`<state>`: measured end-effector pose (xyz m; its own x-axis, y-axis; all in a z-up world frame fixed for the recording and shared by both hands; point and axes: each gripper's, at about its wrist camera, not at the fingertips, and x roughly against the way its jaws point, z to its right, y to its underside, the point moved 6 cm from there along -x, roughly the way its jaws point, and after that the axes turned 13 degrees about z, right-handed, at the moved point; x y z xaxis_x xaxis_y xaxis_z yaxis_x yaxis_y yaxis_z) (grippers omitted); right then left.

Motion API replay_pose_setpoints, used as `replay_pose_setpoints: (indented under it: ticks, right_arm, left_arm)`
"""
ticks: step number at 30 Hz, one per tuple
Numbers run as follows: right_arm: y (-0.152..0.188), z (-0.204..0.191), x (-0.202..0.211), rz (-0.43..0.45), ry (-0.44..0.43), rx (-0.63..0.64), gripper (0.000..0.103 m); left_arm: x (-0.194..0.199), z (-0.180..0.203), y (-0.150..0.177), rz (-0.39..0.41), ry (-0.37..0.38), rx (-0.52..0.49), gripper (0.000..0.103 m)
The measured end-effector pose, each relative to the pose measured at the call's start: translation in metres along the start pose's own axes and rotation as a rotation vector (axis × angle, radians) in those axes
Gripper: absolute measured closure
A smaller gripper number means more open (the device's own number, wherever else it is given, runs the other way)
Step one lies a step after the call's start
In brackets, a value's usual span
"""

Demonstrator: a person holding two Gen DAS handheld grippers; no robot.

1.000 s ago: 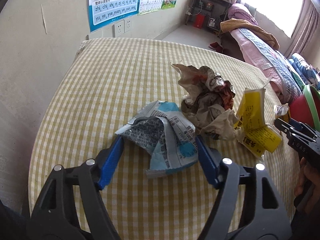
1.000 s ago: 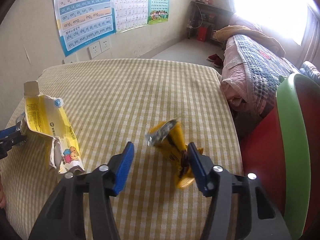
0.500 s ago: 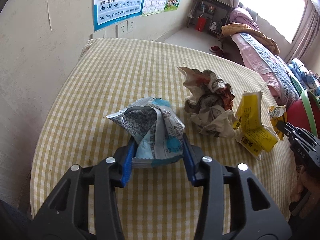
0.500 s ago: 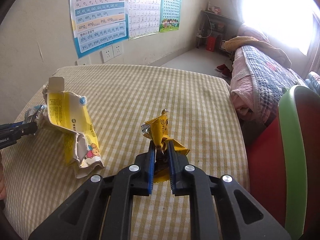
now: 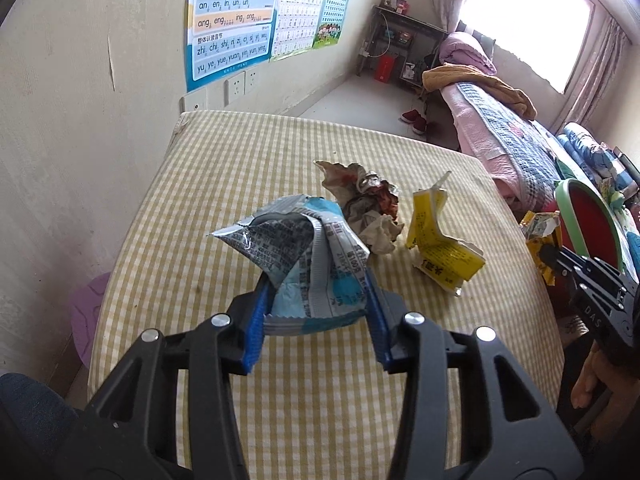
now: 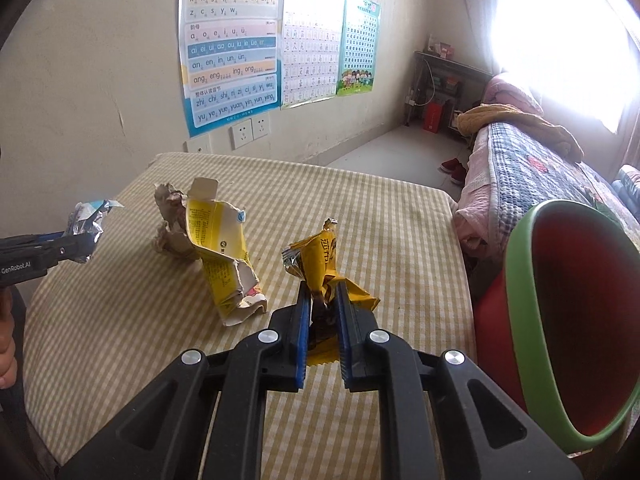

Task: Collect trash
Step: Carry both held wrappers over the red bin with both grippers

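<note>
Silver-and-blue foil wrapper (image 5: 308,264) is clamped between the blue pads of the left gripper (image 5: 316,312), jaws at a medium gap, wrapper sticking up & fwd past the tips, lifted clear of the checked bench (image 5: 240,160). Yellow snack wrapper (image 6: 324,264) is pinched by the right gripper (image 6: 323,320), jaws narrow, its top poking up above the pads and its tail hanging below. Both grippers are angled down toward the bench. Crumpled brown paper (image 5: 368,208) & a torn yellow carton (image 5: 436,240) are left lying on the cloth, just beside each other, between the two grippers. Red bin w/ green rim (image 6: 568,304) is seen off the bench's right edge, near the right gripper.
</note>
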<state>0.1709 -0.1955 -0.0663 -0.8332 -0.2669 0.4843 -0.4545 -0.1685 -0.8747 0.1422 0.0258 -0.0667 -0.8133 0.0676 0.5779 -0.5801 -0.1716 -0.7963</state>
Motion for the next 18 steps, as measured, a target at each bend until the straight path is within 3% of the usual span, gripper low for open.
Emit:
replay_pose_setpoints:
  ticks: [8,18]
  right_arm:
    - [-0.017,0.008,0.041,0.064,0.008,-0.064,0.091]
    - [-0.034,0.054,0.091,0.164,0.099,-0.204,0.091]
  left_arm:
    - [0.028,0.023,0.001,0.033,0.011,-0.065,0.061]
    - [0.054,0.079,-0.006,0.049,0.136,-0.049,0.062]
